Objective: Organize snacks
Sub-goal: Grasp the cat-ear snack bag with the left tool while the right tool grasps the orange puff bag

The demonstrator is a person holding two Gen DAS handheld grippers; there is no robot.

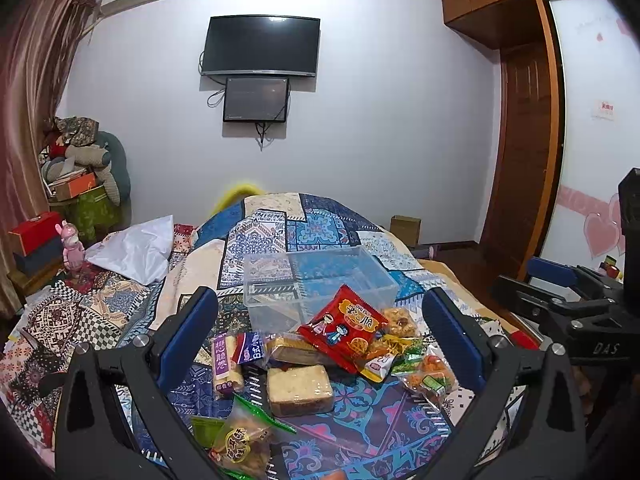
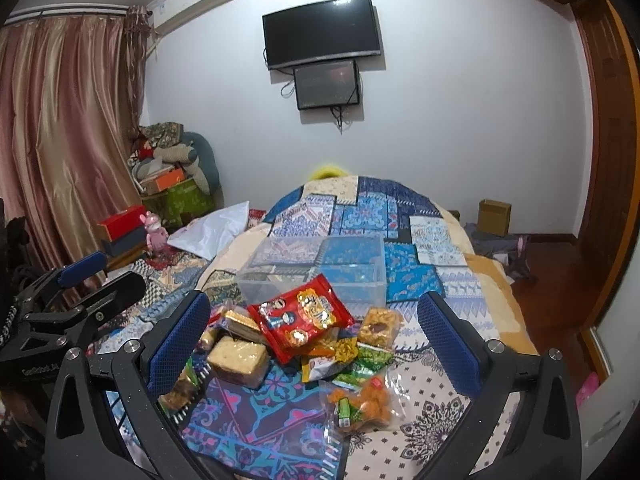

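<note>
A pile of wrapped snacks lies on the patterned bedspread. A red snack packet [image 1: 344, 326] [image 2: 302, 320] lies on top, leaning on a clear plastic box [image 1: 316, 280] [image 2: 316, 268] that stands empty behind the pile. A wrapped cake slice [image 1: 299, 389] [image 2: 238, 360], a purple-labelled roll [image 1: 226, 364], an orange snack bag [image 2: 360, 404] and a green-edged bag [image 1: 240, 442] lie around it. My left gripper [image 1: 320, 344] is open above the pile, holding nothing. My right gripper [image 2: 314, 344] is open above the pile, holding nothing.
The bedspread [image 1: 320, 224] covers a bed. A white pillow [image 1: 136, 250] and a pink rabbit toy [image 1: 72, 246] lie at the left. Boxes and plush toys [image 2: 172, 164] are stacked in the far corner. A wooden floor [image 2: 548, 276] lies right of the bed.
</note>
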